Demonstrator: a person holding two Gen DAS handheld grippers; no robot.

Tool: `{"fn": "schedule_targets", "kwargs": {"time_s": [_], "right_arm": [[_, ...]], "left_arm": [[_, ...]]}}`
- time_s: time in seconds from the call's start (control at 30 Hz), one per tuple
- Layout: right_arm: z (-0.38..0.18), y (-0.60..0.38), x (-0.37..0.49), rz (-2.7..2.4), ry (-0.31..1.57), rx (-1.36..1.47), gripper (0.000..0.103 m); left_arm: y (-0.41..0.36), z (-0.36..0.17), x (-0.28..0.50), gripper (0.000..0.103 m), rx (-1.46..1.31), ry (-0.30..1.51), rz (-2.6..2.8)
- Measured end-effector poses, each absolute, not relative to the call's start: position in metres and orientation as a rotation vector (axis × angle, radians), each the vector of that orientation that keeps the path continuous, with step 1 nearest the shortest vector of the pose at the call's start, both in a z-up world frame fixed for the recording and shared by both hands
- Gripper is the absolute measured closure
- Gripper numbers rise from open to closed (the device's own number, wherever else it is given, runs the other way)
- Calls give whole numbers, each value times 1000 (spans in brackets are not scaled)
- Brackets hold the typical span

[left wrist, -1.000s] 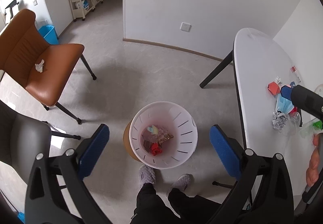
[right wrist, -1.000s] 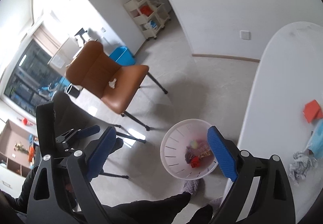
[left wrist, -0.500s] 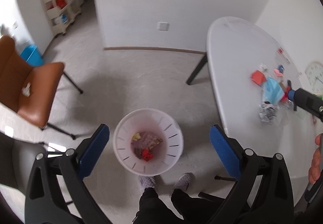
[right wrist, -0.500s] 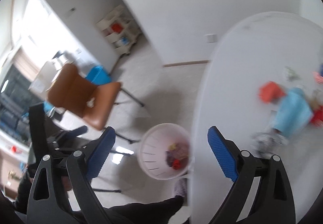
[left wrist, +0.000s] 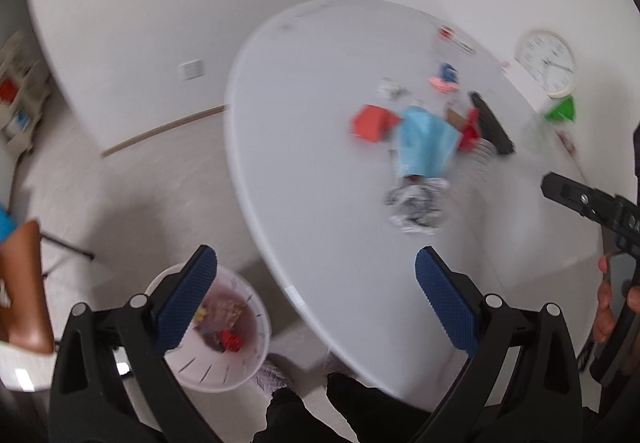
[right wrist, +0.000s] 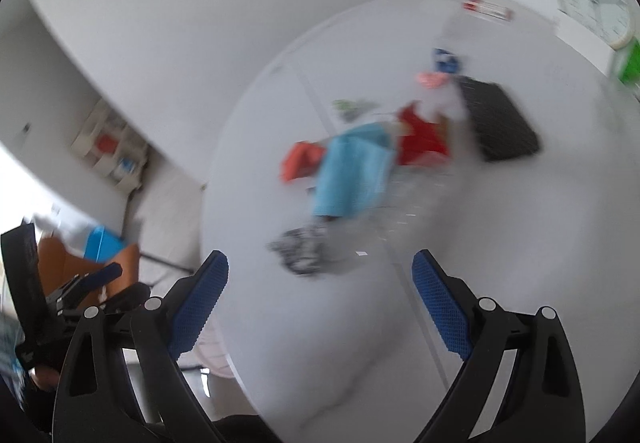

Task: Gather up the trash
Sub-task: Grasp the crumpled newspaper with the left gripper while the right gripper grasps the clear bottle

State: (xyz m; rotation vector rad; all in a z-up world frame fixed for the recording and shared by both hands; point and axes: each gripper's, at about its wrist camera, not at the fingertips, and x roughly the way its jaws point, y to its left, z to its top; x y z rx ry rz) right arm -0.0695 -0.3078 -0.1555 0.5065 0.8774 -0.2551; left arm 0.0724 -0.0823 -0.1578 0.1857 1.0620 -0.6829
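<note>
Bin [left wrist: 224, 347] on floor w/ scraps inside, by desk [left wrist: 320, 203] edge. Left tool [left wrist: 316, 295] wide open, empty. Trash mid-desk: crumpled paper [left wrist: 416, 203], blue bag [left wrist: 424, 143]; blurred, no writing legible. Right tool [right wrist: 320, 299] wide open, empty.
</note>
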Motion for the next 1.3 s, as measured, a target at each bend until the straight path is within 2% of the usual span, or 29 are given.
{"fn": "schedule_targets", "kwargs": {"time_s": [0.2, 0.43, 0.5, 0.6, 0.7, 0.77, 0.87, 0.97, 1.3], "right_arm": [[-163, -340, -80, -353, 872, 542, 10], [-180, -370, -76, -425, 896, 596, 10], [-184, -378, -75, -433, 902, 611, 10], [-191, -390, -73, -440, 907, 630, 10], [-196, -398, -72, -448, 913, 650, 10], [-200, -403, -72, -449, 913, 662, 10], [-206, -406, -69, -444, 924, 675, 10], [-212, -405, -62, -435, 937, 690, 10], [-242, -415, -27, -523, 964, 898, 10]], "left_arm": [[-139, -173, 76, 8, 228, 1090, -789], [-199, -210, 89, 8, 158, 1190, -819], [-214, -220, 90, 10, 167, 1206, -820], [-227, -232, 90, 20, 202, 1217, -814], [-234, -245, 91, 31, 221, 1255, -816], [-234, -251, 92, 44, 217, 1271, -819], [-232, -250, 92, 50, 203, 1265, -836], [-232, -246, 91, 54, 211, 1244, -850], [-218, -202, 87, 55, 183, 1139, -912]]}}
